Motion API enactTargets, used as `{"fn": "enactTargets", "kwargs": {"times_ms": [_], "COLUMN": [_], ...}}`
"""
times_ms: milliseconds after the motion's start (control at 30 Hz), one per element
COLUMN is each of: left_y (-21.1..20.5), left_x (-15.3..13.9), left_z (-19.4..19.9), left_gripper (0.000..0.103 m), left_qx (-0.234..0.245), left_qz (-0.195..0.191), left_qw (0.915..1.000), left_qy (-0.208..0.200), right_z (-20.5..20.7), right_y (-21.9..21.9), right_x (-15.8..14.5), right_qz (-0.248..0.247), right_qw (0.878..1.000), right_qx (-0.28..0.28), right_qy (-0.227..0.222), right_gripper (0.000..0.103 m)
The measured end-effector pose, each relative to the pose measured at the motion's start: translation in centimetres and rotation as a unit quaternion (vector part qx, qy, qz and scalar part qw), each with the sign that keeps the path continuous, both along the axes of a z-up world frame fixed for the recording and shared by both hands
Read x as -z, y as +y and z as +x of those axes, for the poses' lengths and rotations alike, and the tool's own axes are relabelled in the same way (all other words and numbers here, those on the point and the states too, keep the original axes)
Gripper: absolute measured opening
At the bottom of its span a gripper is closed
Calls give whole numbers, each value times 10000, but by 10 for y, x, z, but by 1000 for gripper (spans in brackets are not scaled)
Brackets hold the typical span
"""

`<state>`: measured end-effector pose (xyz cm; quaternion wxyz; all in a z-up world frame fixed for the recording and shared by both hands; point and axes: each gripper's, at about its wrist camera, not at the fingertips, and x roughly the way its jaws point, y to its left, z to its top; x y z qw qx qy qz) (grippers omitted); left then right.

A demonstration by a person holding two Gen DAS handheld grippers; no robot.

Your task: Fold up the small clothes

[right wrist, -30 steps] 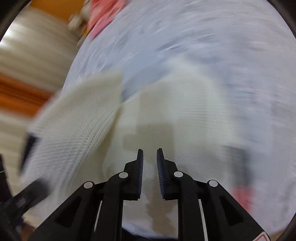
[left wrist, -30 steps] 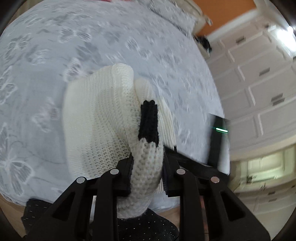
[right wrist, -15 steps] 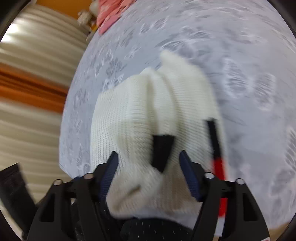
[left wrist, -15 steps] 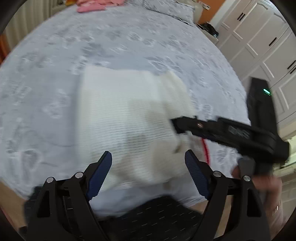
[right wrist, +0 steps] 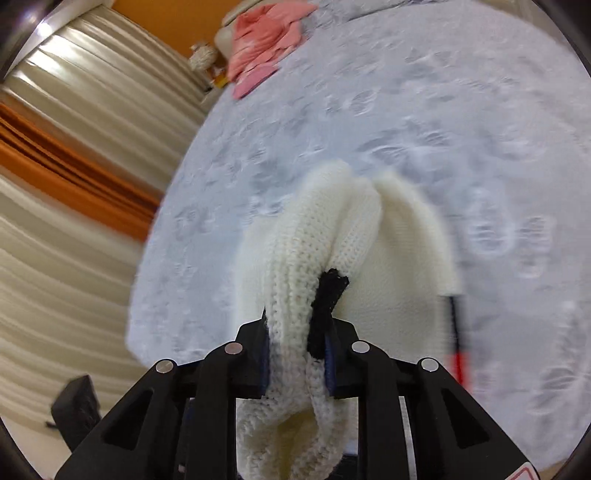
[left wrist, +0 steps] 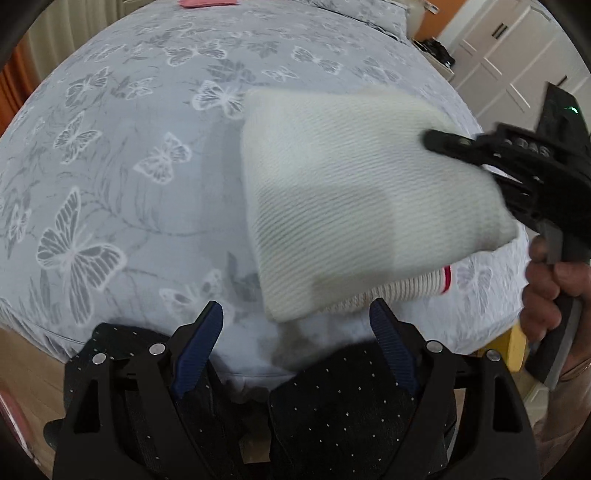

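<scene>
A cream knitted sweater (left wrist: 354, 206) lies folded on the grey butterfly bedspread (left wrist: 122, 158), with a ribbed hem and a red stripe at its near right corner. My left gripper (left wrist: 295, 325) is open and empty just in front of its near edge. My right gripper (right wrist: 295, 347) is shut on the sweater (right wrist: 295, 295), pinching a cream fold with a black trim patch (right wrist: 325, 306). In the left wrist view the right gripper (left wrist: 436, 142) reaches in from the right and holds the sweater's far right edge lifted.
Pink clothes (right wrist: 266, 33) lie at the far end of the bed. Striped curtains (right wrist: 66, 177) hang left of the bed. White cupboard doors (left wrist: 517, 51) stand to the right. My dark dotted clothing (left wrist: 332, 406) is below the left gripper.
My left gripper let go of the sleeve and opened. My right gripper opened, then closed on the sweater's fold and lifts its right side.
</scene>
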<state>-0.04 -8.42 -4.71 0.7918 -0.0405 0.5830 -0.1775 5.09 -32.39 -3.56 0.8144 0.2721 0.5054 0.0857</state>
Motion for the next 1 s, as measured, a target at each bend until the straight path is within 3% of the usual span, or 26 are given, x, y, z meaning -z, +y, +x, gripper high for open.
{"fn": "enactTargets", "kwargs": {"times_ms": [133,233,333,400,467,567,633,667,700,800,900,967,1000], "left_y": [-10,-14,-15,-16,-17,-14,-11,-10,-9,-1,20,33,41], "left_x": [13,13,7,7,14,39,65,79,87,73,25,9,9], "left_z": [1,3,13,25,43,69,84,90,95,102,106,104,102], "left_gripper": [79,79,84,87,89,92,91,86,64,43,40,41,46], "left_qx": [50,30,-65,-133,-217,-514,-737,-788,-755,-739,-557,-492,-508], "left_qz": [55,19,-54,-135,-235,-530,-734,-901,-1265,-1484,-1565,-1446,-1309], "left_qw": [9999,9999,9999,9998,9994,9963,9907,9861,9800,9771,9823,9859,9878], "left_qy": [139,143,87,54,119,433,876,1150,1340,1336,860,689,681], "right_z": [-15,-25,-32,-37,-36,-23,-20,-21,-22,-21,-27,-31,-32], "right_y": [-37,-47,-50,-50,-49,-42,-38,-37,-37,-35,-19,-11,-7], "right_x": [86,74,58,58,64,81,94,98,101,91,48,40,44], "right_qz": [-471,44,-201,-473,-694,-540,-258,-111,181,673,845,735,630], "right_qw": [9918,9954,9961,9949,9930,9919,9916,9917,9913,9885,9933,9954,9964], "right_qx": [149,452,563,520,458,497,620,708,789,955,687,564,504], "right_qy": [1180,839,656,729,839,1033,1104,1072,1042,959,377,247,265], "right_gripper": [27,36,44,57,62,77,79,75,58,42,40,42,48]}}
